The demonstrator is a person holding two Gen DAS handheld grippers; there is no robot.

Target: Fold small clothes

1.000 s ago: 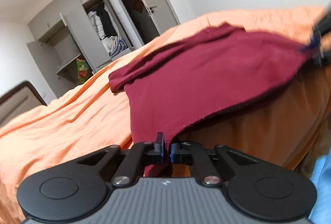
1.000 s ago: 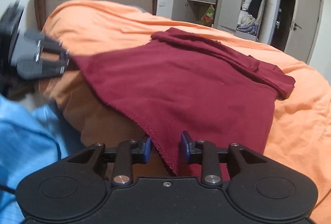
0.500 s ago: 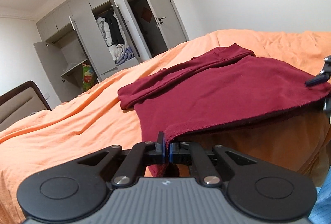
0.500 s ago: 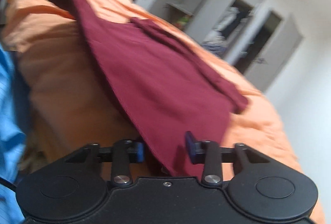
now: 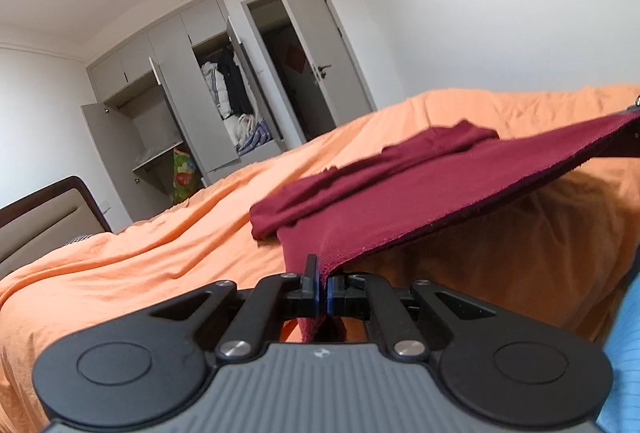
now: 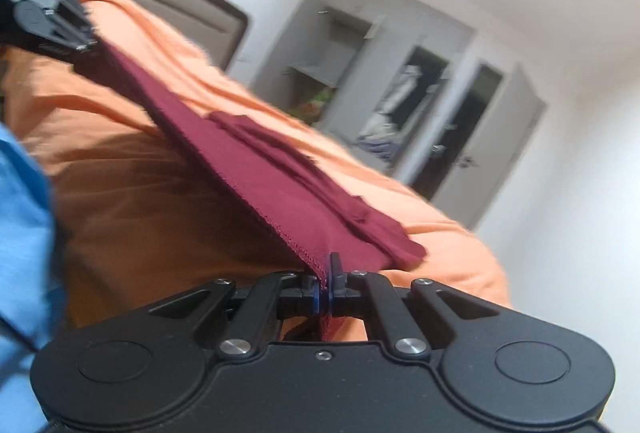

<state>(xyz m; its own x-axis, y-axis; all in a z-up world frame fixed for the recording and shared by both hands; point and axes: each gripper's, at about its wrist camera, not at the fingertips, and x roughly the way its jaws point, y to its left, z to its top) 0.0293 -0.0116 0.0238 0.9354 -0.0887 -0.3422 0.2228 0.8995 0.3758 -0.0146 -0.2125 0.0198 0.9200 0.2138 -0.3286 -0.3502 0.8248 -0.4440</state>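
Here the dark red garment (image 5: 404, 193) lies on the bed (image 5: 140, 265), its far part with the folded sleeves resting on the orange cover while its near hem is lifted off the mattress and pulled taut between the two tools. The left hand-held gripper (image 5: 322, 293) is clamped on one corner of that hem, its fingers pressed together with the cloth pinched between the blue pads and a short tail of fabric hanging below them. The right hand-held gripper (image 6: 325, 293) is clenched on the opposite corner in the same way, the stitched edge of the garment (image 6: 280, 185) running up and away from its fingers towards the left tool, which shows at the upper left of the right wrist view. Under the raised hem the side of the bed (image 6: 140, 201) lies in shadow. A blue sleeve (image 6: 20, 193) of the person stands at the left edge of that view, and a strip of blue cloth also shows at the lower right of the left wrist view. Beyond the bed are a brown padded headboard (image 5: 40, 221), a grey wardrobe (image 5: 168, 105) with its doors open and clothes piled inside, and an open room door (image 5: 324, 45). The right wrist view is somewhat blurred and tilted.
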